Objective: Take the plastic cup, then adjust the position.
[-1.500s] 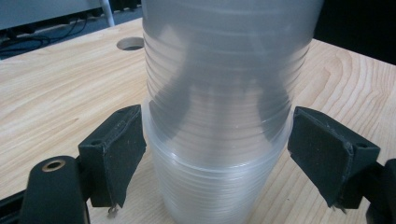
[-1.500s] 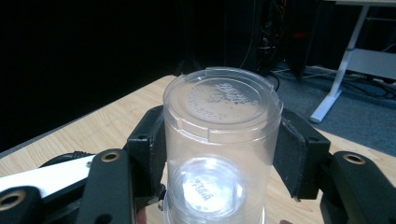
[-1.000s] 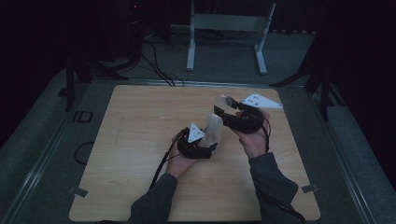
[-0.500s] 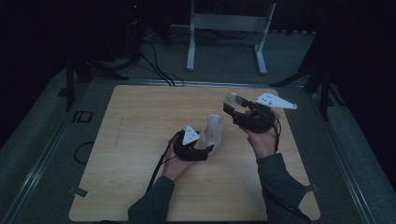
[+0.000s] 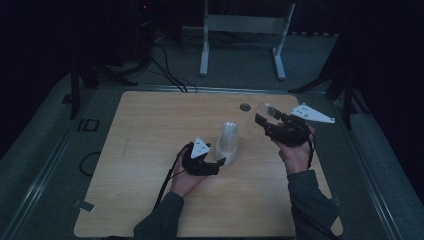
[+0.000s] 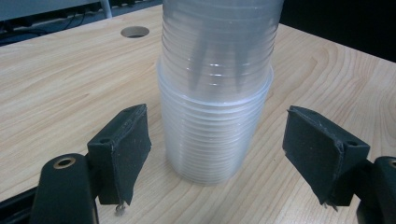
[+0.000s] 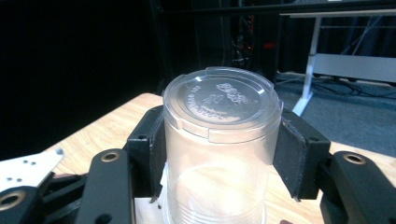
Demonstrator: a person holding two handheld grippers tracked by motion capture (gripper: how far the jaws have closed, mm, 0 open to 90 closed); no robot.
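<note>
From above I see the stack [image 5: 228, 143] standing mid-table [image 5: 140, 130]. My left gripper [image 6: 217, 156] has its closing fingers spread around it; my right gripper [image 7: 219, 154] pinches one cup [image 7: 219, 140] aloft.

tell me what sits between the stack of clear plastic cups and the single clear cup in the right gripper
Only bare wooden table in the high view between the stack of clear plastic cups and the single clear cup clamped by the right gripper.
</note>
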